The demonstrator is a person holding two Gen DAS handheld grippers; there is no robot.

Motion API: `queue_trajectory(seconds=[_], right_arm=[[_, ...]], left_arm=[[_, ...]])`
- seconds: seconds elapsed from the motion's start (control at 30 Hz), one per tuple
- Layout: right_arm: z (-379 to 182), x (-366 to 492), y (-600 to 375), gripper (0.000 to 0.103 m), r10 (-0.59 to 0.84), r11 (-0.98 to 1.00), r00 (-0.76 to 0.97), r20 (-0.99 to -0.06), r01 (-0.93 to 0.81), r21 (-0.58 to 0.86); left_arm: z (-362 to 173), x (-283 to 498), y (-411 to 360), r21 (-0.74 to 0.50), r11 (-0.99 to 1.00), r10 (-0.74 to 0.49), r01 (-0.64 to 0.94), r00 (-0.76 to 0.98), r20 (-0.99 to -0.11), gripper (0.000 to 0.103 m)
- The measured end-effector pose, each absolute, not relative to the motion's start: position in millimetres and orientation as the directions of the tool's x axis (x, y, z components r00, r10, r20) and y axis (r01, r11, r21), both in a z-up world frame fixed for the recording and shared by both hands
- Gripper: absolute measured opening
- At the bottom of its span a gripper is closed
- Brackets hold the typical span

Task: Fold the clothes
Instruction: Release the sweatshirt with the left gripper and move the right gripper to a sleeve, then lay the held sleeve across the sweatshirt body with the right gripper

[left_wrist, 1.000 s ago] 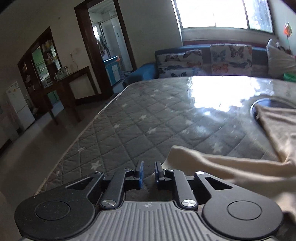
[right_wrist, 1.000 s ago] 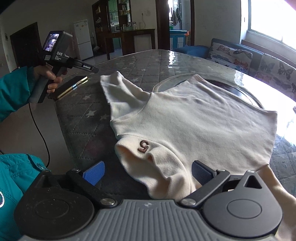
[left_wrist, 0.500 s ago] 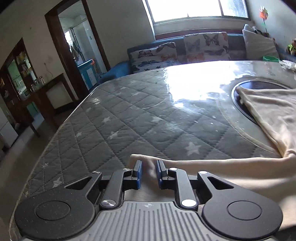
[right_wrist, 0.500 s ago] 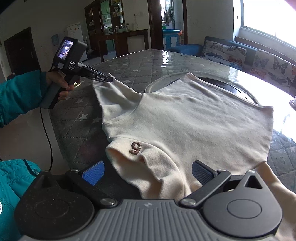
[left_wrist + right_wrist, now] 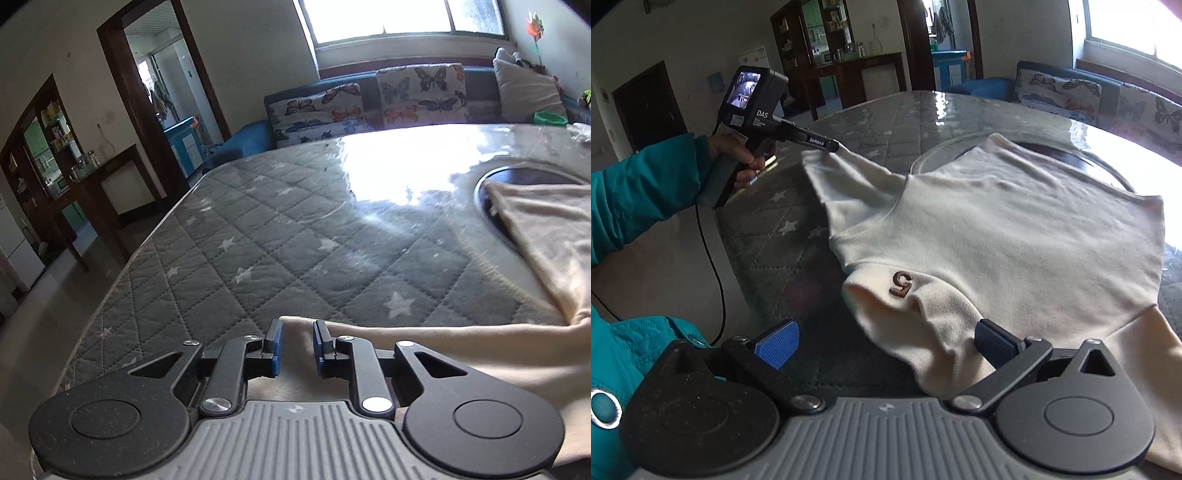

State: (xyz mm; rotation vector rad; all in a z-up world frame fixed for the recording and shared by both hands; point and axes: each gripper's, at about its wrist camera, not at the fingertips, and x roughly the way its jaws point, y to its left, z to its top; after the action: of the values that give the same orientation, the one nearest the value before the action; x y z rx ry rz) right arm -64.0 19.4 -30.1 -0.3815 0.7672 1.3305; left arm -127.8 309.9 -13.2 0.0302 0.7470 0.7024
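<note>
A cream sweater (image 5: 1015, 236) with a brown "5" on its high collar (image 5: 900, 285) lies spread on the quilted grey table. My left gripper (image 5: 297, 345) has its jaws narrowly apart around the end of one sleeve (image 5: 443, 350); in the right wrist view it (image 5: 833, 146) pinches that sleeve tip (image 5: 827, 162) and lifts it slightly. My right gripper (image 5: 886, 341) is open wide, low over the collar, with one pad on each side of the folded neck fabric.
The table (image 5: 280, 236) has a quilted star-pattern cover under glossy film and a round dark inset (image 5: 1052, 151) under the sweater's hem. The table's near edge (image 5: 738, 266) drops to the floor. A butterfly-print sofa (image 5: 388, 99) stands beyond the far edge.
My left gripper has moved right onto the sleeve end and closed in on it, raising the sleeve tip. My right gripper has stayed open over the collar, shifting slightly closer.
</note>
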Motion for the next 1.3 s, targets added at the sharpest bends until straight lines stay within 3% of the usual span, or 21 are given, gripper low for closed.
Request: queue_trajectory(seconds=[0.33,0.73,0.97,1.3], right_arm=[[-25.8,-67.1,9.9,0.102,0.727,0.249,0.067,-0.683,-0.953,0.172],[-16.5,-9.0,-36.9,0.102,0.685,0.537,0.34,-0.644,-0.833,0.131],[-23.0,24.5,-68.8,0.102,0.642,0.655,0.43,-0.635,-0.737,0.164],[-42.8,48.9,-107.9,0.102,0.53,0.786,0.519,-0.671,-0.597,0.16]], left_arm=[[14.3,-107.5,237.6,0.168,0.923,0.375,-0.346,0.709,-0.597,0.029],[-10.9,-67.0,144.4,0.097,0.995,0.074,-0.015,0.77,-0.634,0.03],[-23.2,-75.5,114.3,0.11,0.989,-0.006,0.101,0.763,-0.646,0.03],[-29.6,-80.6,102.7,0.144,0.978,-0.018,0.15,0.75,-0.661,0.033]])
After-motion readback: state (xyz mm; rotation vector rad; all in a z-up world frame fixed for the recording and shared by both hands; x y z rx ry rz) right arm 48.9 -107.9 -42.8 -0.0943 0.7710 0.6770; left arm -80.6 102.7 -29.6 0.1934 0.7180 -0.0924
